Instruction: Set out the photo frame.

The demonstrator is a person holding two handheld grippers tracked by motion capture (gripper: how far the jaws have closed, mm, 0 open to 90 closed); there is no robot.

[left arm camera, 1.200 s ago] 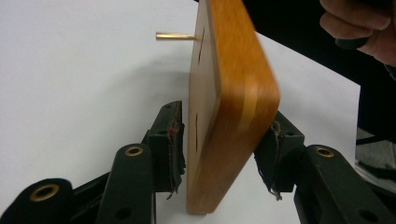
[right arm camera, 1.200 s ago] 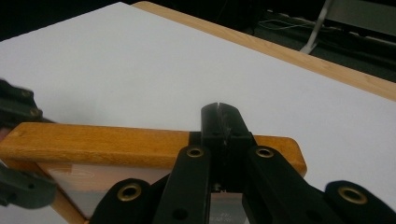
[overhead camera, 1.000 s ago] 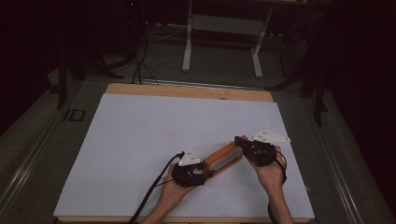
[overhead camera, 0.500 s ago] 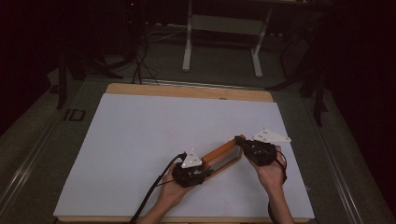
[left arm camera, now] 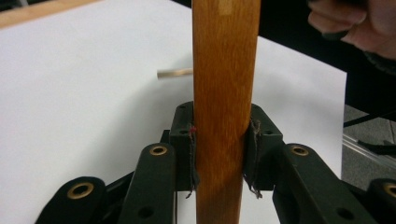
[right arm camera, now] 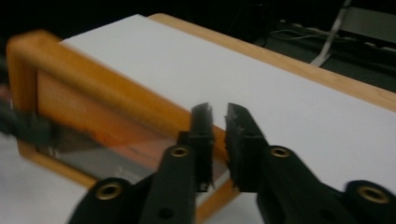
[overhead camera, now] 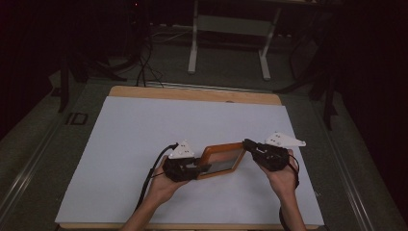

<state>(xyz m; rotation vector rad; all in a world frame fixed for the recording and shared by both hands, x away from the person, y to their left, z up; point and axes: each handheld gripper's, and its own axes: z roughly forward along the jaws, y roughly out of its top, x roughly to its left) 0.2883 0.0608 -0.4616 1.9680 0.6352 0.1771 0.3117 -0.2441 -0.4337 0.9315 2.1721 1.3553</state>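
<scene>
A rectangular frame (overhead camera: 222, 160) of glossy orange-brown wood with a dark glassy panel is tilted above the near part of a white sheet (overhead camera: 144, 130). The left gripper (left arm camera: 222, 154) pinches its left rail between frayed pads. The right gripper (right arm camera: 219, 122), jaws just parted slightly, straddles the frame's right edge. Bare white sheet stretches beyond.

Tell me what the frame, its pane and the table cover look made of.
Frame: wood, by its grain, with an orange-brown satin varnish. Pane: glossy and reflective, glass or clear plastic; cannot tell which. Table cover: matte white sheet, probably paper or card, on a wooden board.
</scene>
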